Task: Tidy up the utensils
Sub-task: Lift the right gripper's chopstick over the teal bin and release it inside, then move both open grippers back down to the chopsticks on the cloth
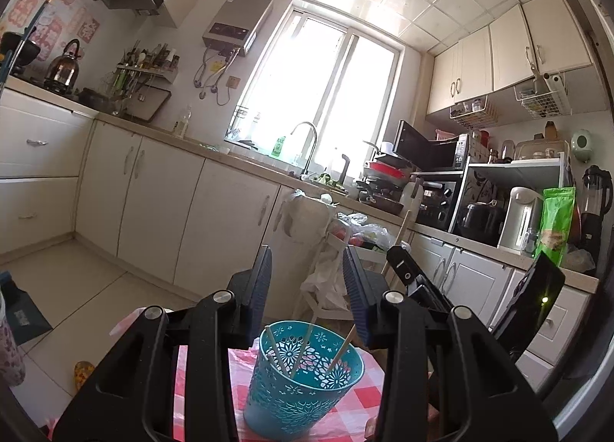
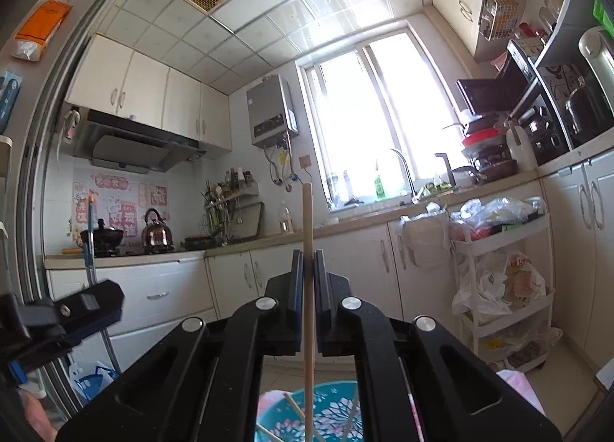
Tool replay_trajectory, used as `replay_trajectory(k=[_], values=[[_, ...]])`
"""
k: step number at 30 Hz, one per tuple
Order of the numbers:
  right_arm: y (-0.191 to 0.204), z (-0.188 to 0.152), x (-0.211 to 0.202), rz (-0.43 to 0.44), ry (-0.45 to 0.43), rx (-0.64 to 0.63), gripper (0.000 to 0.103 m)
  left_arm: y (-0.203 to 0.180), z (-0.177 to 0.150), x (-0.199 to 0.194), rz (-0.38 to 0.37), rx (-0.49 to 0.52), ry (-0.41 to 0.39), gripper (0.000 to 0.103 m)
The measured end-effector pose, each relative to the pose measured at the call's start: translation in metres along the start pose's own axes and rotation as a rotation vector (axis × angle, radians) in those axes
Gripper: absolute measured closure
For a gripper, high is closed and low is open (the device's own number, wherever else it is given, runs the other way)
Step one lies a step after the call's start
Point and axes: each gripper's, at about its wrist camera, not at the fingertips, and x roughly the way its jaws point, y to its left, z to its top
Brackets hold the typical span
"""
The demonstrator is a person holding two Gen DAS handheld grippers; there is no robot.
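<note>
Right gripper (image 2: 306, 269), jaws clamped on an upright chopstick (image 2: 307, 234), tip over the teal holder (image 1: 303, 376) on the checked tabletop (image 1: 357, 396). Left gripper (image 1: 307, 288) jaws part-open, empty. Step: depositing. Next: lower, release.

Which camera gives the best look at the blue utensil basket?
The left wrist view: the blue basket shows nearly whole, with chopsticks inside. The right wrist view catches only its rim below the right gripper.
</note>
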Motion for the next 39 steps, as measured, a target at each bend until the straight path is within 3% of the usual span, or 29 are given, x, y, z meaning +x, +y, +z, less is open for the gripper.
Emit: replay_trajectory(k=[11, 24, 27, 39], values=[[-0.017, -0.058, 0.013, -0.059, 0.18, 0.014, 0.097, -0.008, -0.011, 0.006, 0.014, 0.023, 0.048, 0.067], [0.006, -0.05, -0.069, -0.061, 0.245, 0.016, 0.088, -0.021, -0.009, -0.03, 0.012, 0.027, 0.053, 0.067], [0.012, -0.055, -0.091, -0.063, 0.283, 0.017, 0.079, -0.025, -0.008, -0.04, 0.014, 0.029, 0.065, 0.066], [0.023, -0.079, -0.142, -0.087, 0.429, 0.029, 0.072, -0.04, -0.004, -0.079, 0.019, 0.059, 0.089, 0.062]])
